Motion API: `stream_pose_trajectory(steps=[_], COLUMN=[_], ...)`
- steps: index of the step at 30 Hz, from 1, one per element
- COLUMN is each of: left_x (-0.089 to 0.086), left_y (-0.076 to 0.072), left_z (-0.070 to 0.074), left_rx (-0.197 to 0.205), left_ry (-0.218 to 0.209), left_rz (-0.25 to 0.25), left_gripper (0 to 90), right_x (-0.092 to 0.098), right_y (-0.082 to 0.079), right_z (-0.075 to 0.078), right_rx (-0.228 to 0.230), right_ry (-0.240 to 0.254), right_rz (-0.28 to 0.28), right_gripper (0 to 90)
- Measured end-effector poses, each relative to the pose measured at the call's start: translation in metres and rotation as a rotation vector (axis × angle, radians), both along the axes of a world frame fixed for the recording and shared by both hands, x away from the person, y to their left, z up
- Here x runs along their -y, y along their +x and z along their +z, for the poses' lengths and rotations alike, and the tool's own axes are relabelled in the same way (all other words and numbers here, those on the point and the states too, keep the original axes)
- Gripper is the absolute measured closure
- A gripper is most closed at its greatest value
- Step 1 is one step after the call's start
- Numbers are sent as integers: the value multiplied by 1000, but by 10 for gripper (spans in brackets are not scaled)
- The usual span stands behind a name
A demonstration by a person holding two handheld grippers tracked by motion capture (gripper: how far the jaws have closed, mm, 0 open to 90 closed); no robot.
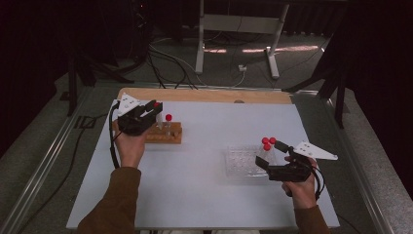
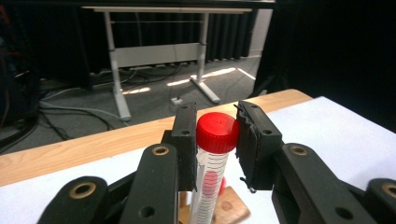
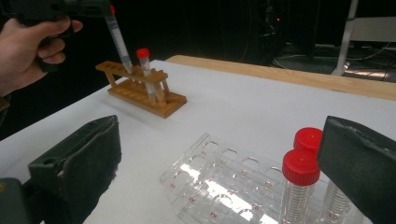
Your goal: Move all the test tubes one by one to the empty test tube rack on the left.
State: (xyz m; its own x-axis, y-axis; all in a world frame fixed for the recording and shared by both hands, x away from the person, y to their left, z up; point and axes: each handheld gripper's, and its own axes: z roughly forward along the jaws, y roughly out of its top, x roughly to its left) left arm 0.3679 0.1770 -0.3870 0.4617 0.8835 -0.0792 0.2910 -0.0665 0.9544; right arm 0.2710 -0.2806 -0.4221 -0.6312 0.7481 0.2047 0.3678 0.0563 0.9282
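A red-capped tube point(image 2: 212, 161) is gripped just below its cap by the left gripper point(image 1: 146, 113), whose jaws are closed against the tube's two sides in the left gripper view. The tube is held above the wooden rack point(image 1: 163, 132), which lies at the far left of the white table point(image 1: 195, 195). Its long axis is close to upright but tilted: in the right gripper view the capped end leans away from the rack while the lower tip point(image 3: 127, 63) is seen at the rack's top bar, at or just inside a hole; whether it has entered cannot be told. A second red-capped tube point(image 3: 145, 70) is already standing in the rack just beside it.

The coming move is judged to turn on this relation: the rack hole lies directly below the gripper, so the tube must be brought upright along its own axis and lowered straight down before the jaws are released. The left hand point(image 1: 130, 148) is by far the nearer to the rack.

The right gripper point(image 3: 219, 163) is held with its jaws spread wide, grasping nothing, at the near right of the table. Between and just beyond its jaws a clear plastic rack point(image 3: 219, 186) is seen, in which more capped tubes point(image 3: 299, 186) stand upright at its right end. These lie well apart from the wooden rack, and the right hand point(image 1: 303, 190) is the nearer to them.
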Motion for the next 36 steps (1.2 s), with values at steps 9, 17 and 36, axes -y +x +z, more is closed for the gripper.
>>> stream_pose_trajectory(steps=[9,17,36], left_x=[-1,1,-2], left_y=[12,18,13], left_z=[-9,-22,-60], left_rx=[-10,-51,-121], left_ry=[1,16,14], left_rz=[63,77,104], left_gripper=[710,709,706], right_x=[2,4,2], right_y=[0,0,-1], right_z=[0,0,0], right_rx=[1,6,7], right_ry=[4,6,-4], right_rz=[-4,-3,1], right_gripper=[0,0,0])
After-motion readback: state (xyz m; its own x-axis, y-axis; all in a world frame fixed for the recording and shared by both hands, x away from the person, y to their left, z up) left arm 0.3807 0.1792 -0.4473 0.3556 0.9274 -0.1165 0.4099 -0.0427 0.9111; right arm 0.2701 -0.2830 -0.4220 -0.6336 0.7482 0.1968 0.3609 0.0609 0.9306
